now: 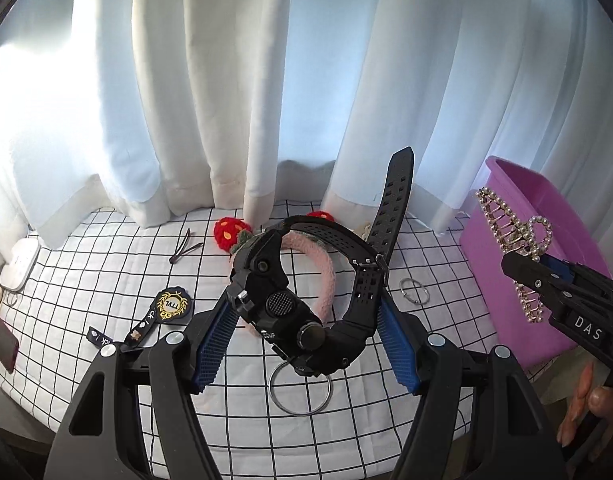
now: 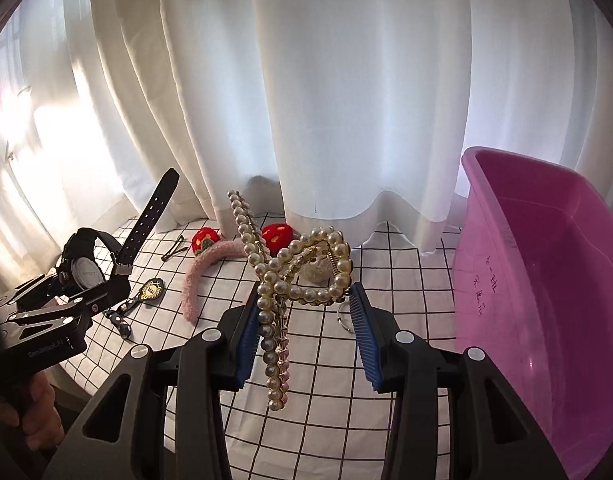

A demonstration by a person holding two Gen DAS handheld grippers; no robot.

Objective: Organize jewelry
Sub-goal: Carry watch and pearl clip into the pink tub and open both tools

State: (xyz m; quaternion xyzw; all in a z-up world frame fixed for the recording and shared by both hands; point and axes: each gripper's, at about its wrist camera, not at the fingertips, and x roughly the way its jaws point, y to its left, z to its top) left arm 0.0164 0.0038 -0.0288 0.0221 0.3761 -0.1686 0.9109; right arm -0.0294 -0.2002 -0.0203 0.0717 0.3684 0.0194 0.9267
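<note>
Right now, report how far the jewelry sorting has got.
Done: nothing visible in the purple bin. In hand: left gripper holds the black watch; right gripper holds the pearl hair claw. Left: pink headband, metal ring, hair tie.

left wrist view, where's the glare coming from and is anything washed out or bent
Left wrist view: sunlight through the curtain blows out the left edge; the watch in the left gripper stays sharp. Right wrist view: same backlight at left; the fisheye bows the pink tub; the pearl clip looks crisp.
</note>
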